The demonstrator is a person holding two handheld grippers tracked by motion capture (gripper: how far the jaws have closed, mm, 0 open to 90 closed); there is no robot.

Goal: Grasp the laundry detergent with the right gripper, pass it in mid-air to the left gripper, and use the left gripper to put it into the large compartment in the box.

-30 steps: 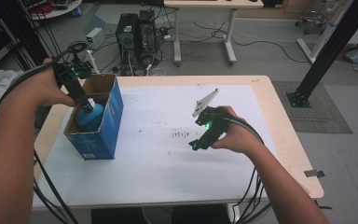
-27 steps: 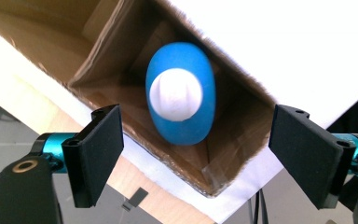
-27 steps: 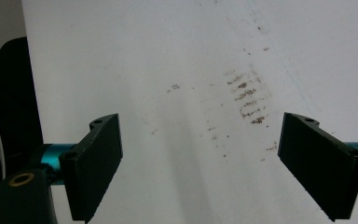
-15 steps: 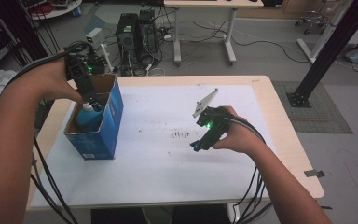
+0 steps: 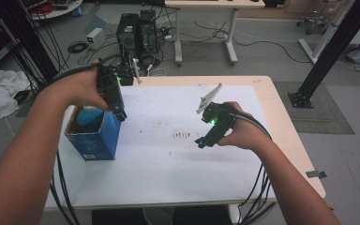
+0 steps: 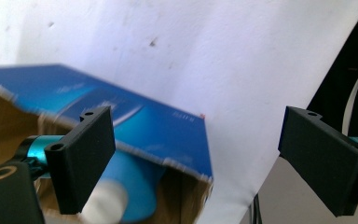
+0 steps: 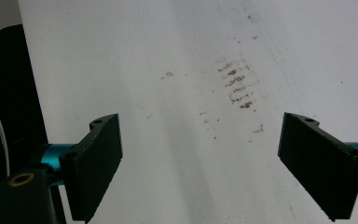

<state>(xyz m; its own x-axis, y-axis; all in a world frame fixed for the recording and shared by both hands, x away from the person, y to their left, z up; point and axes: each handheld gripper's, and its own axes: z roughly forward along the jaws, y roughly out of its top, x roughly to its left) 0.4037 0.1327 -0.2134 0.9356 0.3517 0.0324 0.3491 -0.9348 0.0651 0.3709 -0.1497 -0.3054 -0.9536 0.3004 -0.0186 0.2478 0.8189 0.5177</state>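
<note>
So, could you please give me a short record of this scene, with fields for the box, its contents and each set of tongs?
surface: white-topped table
box: blue cardboard box, open at the top, upright near the table's left edge
contents: blue bottle with a white cap, inside the box
left tongs: open, jaws have just been opening, nothing between them, above the box's open top
right tongs: open, empty, over bare table
marks: brown smudges mid-table
</note>
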